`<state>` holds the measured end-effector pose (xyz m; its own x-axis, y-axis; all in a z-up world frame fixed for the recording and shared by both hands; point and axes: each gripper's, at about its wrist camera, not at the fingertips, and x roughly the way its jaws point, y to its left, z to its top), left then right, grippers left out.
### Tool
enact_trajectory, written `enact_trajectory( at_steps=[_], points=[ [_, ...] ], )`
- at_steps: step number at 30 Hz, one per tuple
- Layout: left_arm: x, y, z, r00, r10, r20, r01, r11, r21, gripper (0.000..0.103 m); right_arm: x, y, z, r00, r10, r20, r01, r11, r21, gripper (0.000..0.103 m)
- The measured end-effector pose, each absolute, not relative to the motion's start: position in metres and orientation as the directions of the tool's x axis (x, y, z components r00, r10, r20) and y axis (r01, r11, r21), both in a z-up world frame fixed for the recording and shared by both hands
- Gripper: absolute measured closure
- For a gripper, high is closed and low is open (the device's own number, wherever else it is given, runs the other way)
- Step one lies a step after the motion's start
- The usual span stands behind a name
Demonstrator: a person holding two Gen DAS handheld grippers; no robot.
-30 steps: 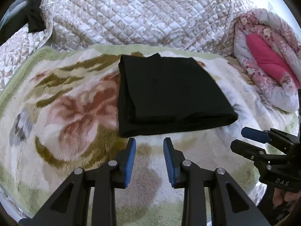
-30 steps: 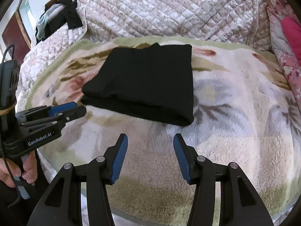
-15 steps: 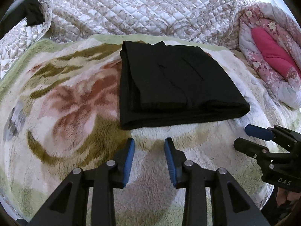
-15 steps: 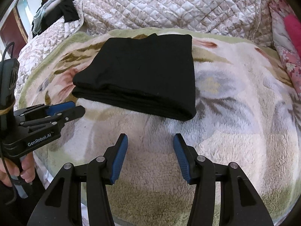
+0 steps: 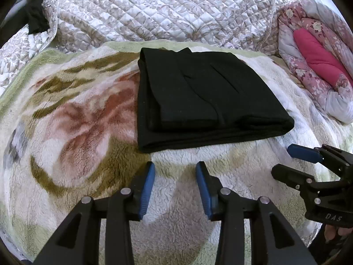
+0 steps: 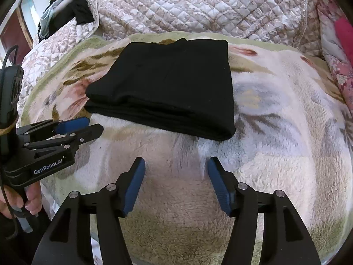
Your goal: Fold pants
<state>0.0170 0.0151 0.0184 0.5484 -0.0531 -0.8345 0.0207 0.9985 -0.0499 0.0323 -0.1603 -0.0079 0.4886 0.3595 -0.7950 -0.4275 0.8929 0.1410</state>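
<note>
The black pants (image 5: pixel 205 97) lie folded into a compact stack on the floral fleece blanket (image 5: pixel 72 119), toward its far edge by the quilted cover (image 5: pixel 167 11). That flat, squared shape suggests the folding is essentially finished. Your left gripper (image 5: pixel 175 187) sits just in front of the pants' near edge, fingers spread and holding nothing. Your right gripper (image 6: pixel 175 184) is also near that edge, off toward the pants' right corner, parted and empty. Neither touches the pants, which lets the stack rest undisturbed. Both hover low over the blanket, probably so you can check the fold before you finish.
</note>
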Motion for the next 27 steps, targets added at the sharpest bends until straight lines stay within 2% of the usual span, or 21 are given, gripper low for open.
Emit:
enact_trajectory(
  at_steps=[13,27],
  points=[
    [0.0163,0.0121,0.0175,0.552,-0.039,-0.833,0.024,0.999,-0.030,0.059,0.0314,-0.1571,-0.0089,0.499,0.350,-0.793,-0.428,0.895,0.126,0.037],
    [0.0156,0.0106,0.0174,0.554,-0.031,-0.832,0.027,0.999,-0.019,0.057,0.0312,-0.1555,-0.0081,0.500,0.350,-0.792,-0.428,0.895,0.126,0.037]
  ],
)
